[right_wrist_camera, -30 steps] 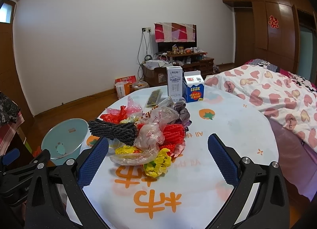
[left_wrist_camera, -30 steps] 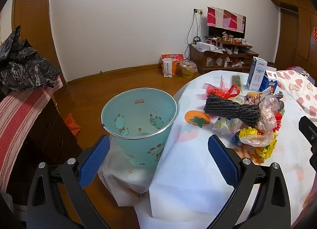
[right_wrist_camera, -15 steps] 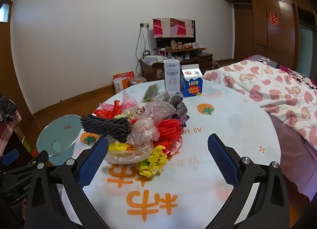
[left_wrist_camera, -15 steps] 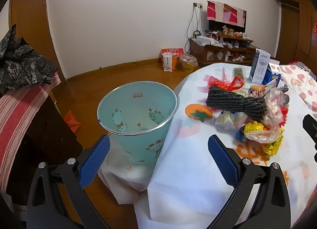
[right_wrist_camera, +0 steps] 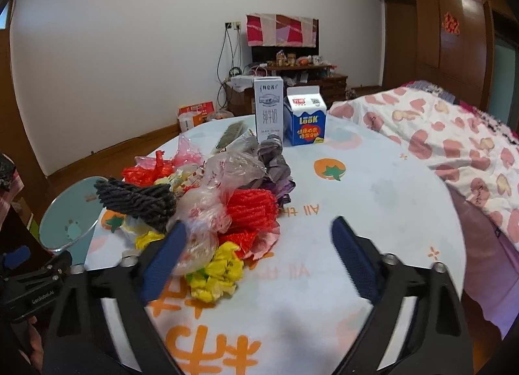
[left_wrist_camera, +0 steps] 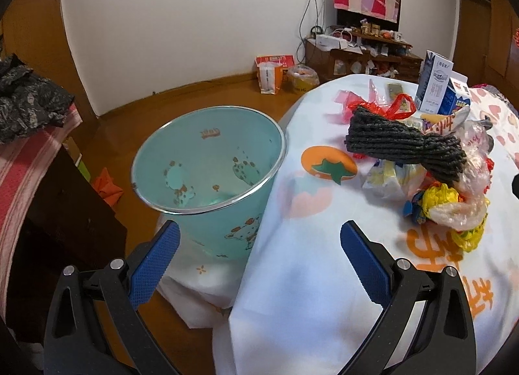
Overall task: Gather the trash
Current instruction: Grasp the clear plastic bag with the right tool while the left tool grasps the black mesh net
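A heap of trash (right_wrist_camera: pixel 207 200) lies on the round white table (right_wrist_camera: pixel 373 200): a grey foam net (right_wrist_camera: pixel 136 201), clear bags, red netting (right_wrist_camera: pixel 253 209) and yellow wrappers (right_wrist_camera: pixel 217 273). The same heap (left_wrist_camera: pixel 434 164) shows at the right of the left wrist view. A turquoise bin (left_wrist_camera: pixel 207 161) stands on the floor against the table's left edge, empty inside. My left gripper (left_wrist_camera: pixel 256 264) is open above the table edge beside the bin, holding nothing. My right gripper (right_wrist_camera: pixel 256 258) hovers just short of the heap, its jaws closing; the yellow wrappers lie between the pads, not pressed.
Two cartons, a tall white one (right_wrist_camera: pixel 268 109) and a blue one (right_wrist_camera: pixel 305 120), stand behind the heap. A bed with a heart-print cover (right_wrist_camera: pixel 454 135) borders the table on the right. A dark cabinet with a striped cloth (left_wrist_camera: pixel 35 161) stands left of the bin.
Both grippers have come forward and down, so the bin and the heap look larger. The right gripper's jaws have narrowed. Nothing has been picked up.
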Demonstrator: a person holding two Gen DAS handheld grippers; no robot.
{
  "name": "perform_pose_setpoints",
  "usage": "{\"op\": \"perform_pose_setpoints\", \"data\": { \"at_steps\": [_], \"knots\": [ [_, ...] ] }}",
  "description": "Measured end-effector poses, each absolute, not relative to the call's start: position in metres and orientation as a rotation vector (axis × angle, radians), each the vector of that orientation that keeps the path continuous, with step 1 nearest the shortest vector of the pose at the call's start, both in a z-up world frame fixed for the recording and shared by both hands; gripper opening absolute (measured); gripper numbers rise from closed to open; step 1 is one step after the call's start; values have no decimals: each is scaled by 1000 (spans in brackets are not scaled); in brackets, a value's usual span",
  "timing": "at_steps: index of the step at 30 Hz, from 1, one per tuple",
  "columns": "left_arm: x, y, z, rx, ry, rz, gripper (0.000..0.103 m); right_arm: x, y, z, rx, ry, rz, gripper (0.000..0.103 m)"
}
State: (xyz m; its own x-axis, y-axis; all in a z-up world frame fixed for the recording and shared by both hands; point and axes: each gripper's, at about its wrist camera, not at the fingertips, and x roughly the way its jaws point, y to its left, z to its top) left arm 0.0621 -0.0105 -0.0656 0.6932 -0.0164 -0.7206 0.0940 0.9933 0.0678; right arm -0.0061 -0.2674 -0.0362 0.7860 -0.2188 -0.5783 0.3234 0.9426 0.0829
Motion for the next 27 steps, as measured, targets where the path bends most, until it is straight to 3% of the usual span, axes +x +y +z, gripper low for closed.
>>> {"op": "perform_pose_setpoints", "data": {
  "at_steps": [5, 9, 11, 13, 19, 24, 26, 27],
  "knots": [
    [80, -24, -54, 112, 777, -105, 96, 21, -268, -37, 213, 620, -229, 76],
    [97, -38, -43, 107, 767, -142, 89, 55, -268, -49, 260, 690, -170, 64],
    [106, -45, -38, 89, 765, -165, 86, 65, -269, -59, 277, 730, -157, 58],
    [114, -54, -37, 96, 759, -185, 83, 70, -273, -67, 324, 757, -115, 40],
    [137, -82, -40, 79, 774, -254, 78, 62, -281, -55, 324, 718, -91, 37],
    [146, -106, -51, 72, 808, -310, 63, 45, -288, -46, 300, 691, -114, 37],
    [146, -113, -53, 75, 797, -350, 37, 40, -290, -46, 301, 687, -121, 38],
    [145, -114, -53, 73, 798, -365, 32, 37, -291, -45, 304, 684, -124, 38]
  ]
}}
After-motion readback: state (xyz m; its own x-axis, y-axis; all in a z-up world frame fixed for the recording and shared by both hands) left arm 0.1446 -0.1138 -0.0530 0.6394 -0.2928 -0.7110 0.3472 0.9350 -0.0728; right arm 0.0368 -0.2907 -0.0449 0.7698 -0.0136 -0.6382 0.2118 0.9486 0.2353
